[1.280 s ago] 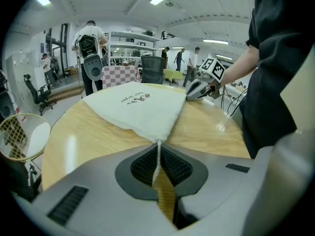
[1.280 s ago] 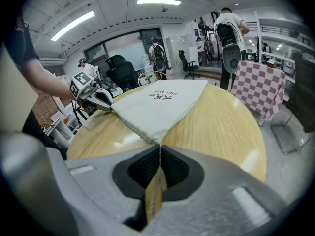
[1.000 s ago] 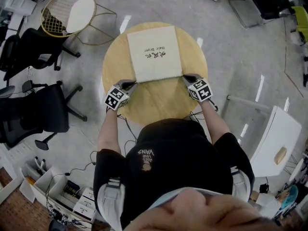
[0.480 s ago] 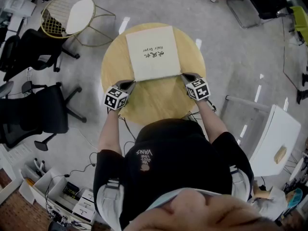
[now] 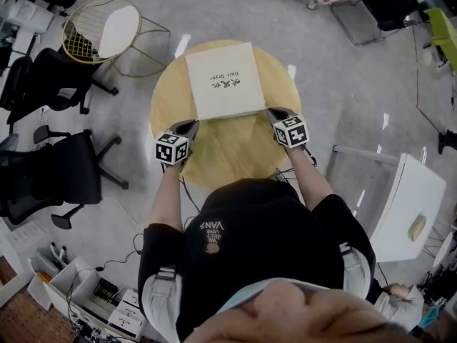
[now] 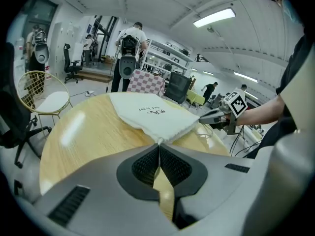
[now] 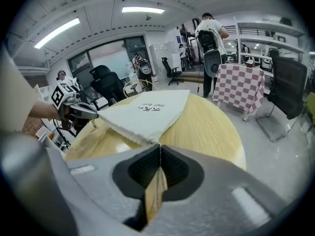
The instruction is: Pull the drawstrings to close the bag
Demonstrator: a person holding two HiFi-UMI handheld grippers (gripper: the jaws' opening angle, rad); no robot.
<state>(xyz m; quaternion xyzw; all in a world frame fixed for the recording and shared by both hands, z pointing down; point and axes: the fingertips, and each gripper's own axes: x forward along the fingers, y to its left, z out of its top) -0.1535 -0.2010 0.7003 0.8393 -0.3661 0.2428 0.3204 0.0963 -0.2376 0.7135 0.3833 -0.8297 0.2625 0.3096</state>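
Slightly rolled since before, left gripper (image 5: pixel 193 124) at centre-left and right gripper (image 5: pixel 271 111) at centre-right each stay clamped on a drawstring (image 6: pixel 159 140) at the bag's (image 5: pixel 223 79) near corners. Set opposite, pulling outward should cinch its mouth on the table (image 5: pixel 235 152).

I read the bag (image 5: pixel 223 79) as matt, coarse-woven cream cloth, resting on a table (image 5: pixel 232 152) of smooth pale wood with a slight gloss.
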